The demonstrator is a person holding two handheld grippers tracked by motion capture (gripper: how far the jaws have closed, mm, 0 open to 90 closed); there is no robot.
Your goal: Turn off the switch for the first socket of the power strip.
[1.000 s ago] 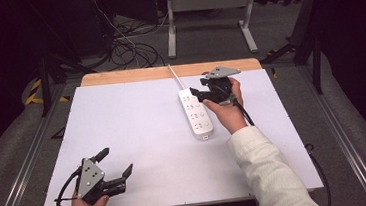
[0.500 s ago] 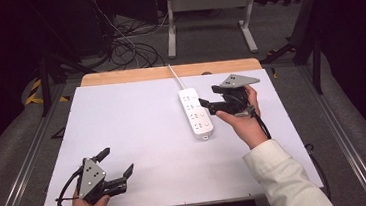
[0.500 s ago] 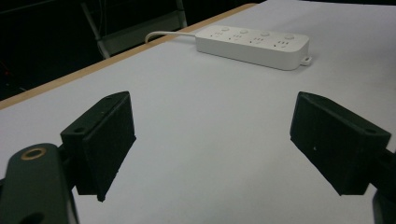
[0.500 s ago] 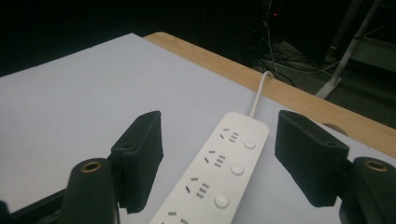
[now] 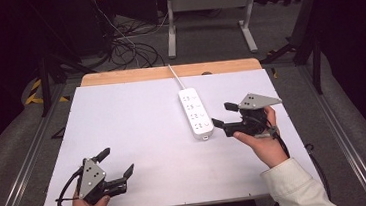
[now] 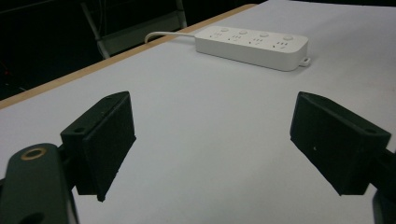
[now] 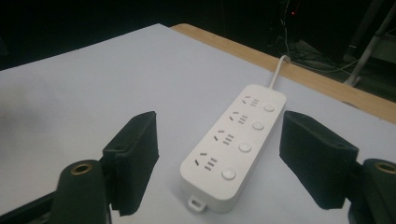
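**Power strip lying just ahead of the right gripper**

Power strip (image 5: 195, 113) is lying flat on the white table (image 5: 123, 128), right of centre, its long axis running from the far wooden edge toward the person, with its cord (image 5: 173, 76) leaving over that far edge. The right gripper (image 5: 222, 115) is sitting just beside the strip's near end, on its right, jaws pointing leftward at it. Its jaws have just been opening and are standing wide with nothing between them; in the right gripper view the strip (image 7: 236, 147) is lying lengthwise ahead, between the two black pads but apart from both.

The left gripper (image 5: 117, 161) is resting well apart at the near left corner, jaws also wide and empty, so the right hand is clearly the nearer one.

Bare table is stretching out to the strip's left and toward the person, giving ample room for sliding or turning it; the far edge is lying close behind the cord end.
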